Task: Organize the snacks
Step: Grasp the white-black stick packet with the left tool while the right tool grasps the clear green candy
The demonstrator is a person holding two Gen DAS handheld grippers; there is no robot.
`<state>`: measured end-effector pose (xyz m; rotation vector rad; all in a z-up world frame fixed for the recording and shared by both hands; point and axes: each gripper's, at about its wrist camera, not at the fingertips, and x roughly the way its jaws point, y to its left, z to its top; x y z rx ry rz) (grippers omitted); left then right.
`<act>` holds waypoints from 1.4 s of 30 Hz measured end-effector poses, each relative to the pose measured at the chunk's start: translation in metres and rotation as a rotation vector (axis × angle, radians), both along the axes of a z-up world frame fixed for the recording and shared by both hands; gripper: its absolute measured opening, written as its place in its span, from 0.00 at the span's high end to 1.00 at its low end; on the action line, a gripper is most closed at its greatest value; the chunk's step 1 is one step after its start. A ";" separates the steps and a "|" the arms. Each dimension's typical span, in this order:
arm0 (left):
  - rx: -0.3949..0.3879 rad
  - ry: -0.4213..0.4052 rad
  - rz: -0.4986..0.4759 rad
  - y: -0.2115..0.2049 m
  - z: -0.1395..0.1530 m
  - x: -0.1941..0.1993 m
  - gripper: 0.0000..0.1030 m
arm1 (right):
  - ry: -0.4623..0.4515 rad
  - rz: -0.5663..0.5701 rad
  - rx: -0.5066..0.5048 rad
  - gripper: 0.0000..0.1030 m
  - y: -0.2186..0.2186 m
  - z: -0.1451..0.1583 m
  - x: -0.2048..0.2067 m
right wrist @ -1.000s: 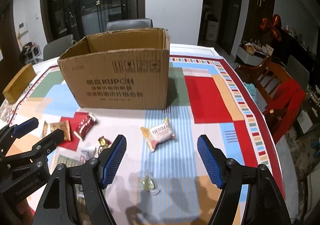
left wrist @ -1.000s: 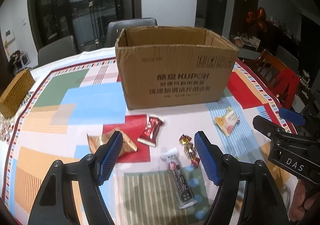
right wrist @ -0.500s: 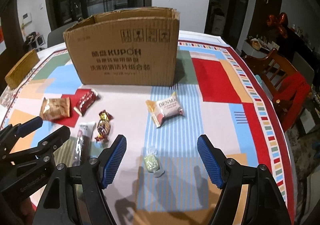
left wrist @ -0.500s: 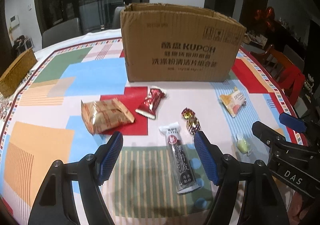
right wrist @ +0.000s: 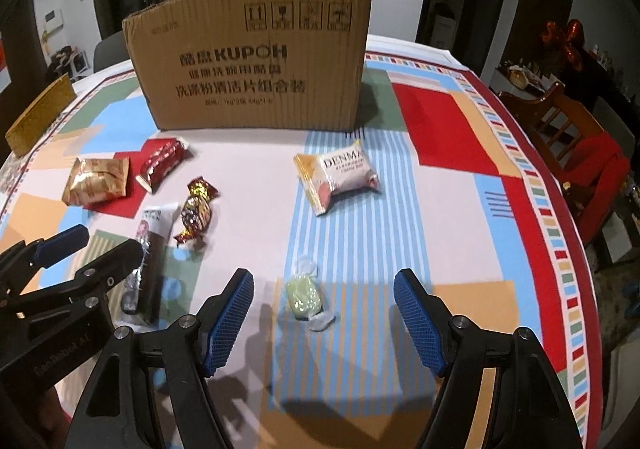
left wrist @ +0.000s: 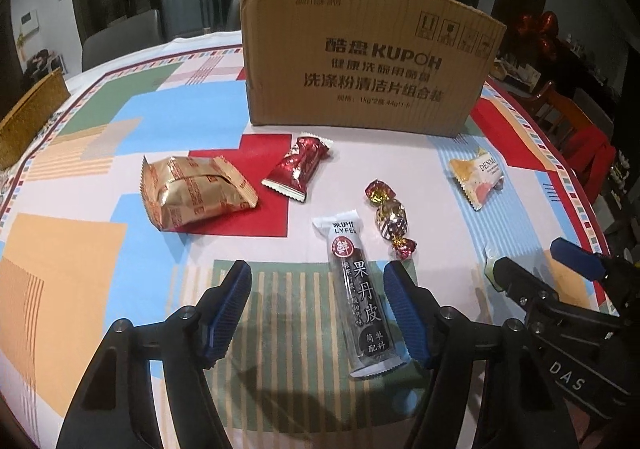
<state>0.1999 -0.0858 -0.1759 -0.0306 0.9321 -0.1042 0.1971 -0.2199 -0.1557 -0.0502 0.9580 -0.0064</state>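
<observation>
My left gripper (left wrist: 318, 289) hangs low over the patterned tablecloth, jaws closing. A long dark snack bar (left wrist: 360, 289) lies between its blue pads, close to the right one, untouched. My right gripper (right wrist: 324, 289) stands open around a small green candy (right wrist: 304, 291) lying on the cloth. Beyond lie a gold packet (left wrist: 192, 189), a red packet (left wrist: 298, 165), a foil-wrapped candy (left wrist: 390, 217) and a white DENMA packet (right wrist: 340, 177). A cardboard box (left wrist: 360, 61) stands upright behind them.
A woven straw box (left wrist: 32, 117) sits at the table's far left edge. A wooden chair with a red cloth (right wrist: 592, 153) stands off the right rim. Grey chairs and dark glass doors are behind the cardboard box.
Both grippers have come down toward the table. The snack bar now lies between the left pads and the green candy between the right ones. The left jaws have narrowed slightly.
</observation>
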 end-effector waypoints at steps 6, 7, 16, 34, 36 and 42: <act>-0.014 0.017 0.003 -0.001 -0.006 0.002 0.42 | 0.027 -0.005 0.014 0.37 0.000 -0.010 0.001; -0.015 0.017 0.003 -0.001 -0.006 0.002 0.43 | 0.031 -0.005 0.016 0.38 0.000 -0.011 0.001; -0.032 0.028 -0.011 -0.004 -0.010 0.004 0.54 | 0.057 -0.006 0.029 0.48 0.001 -0.020 0.002; -0.042 0.034 -0.065 -0.013 -0.009 0.004 0.84 | 0.054 -0.017 0.056 0.81 -0.004 -0.020 0.006; -0.044 0.037 -0.064 -0.012 -0.008 0.004 0.84 | 0.054 -0.021 0.057 0.81 -0.005 -0.020 0.006; -0.040 0.037 -0.063 -0.011 -0.005 0.003 0.87 | 0.055 -0.030 0.066 0.81 -0.007 -0.018 0.006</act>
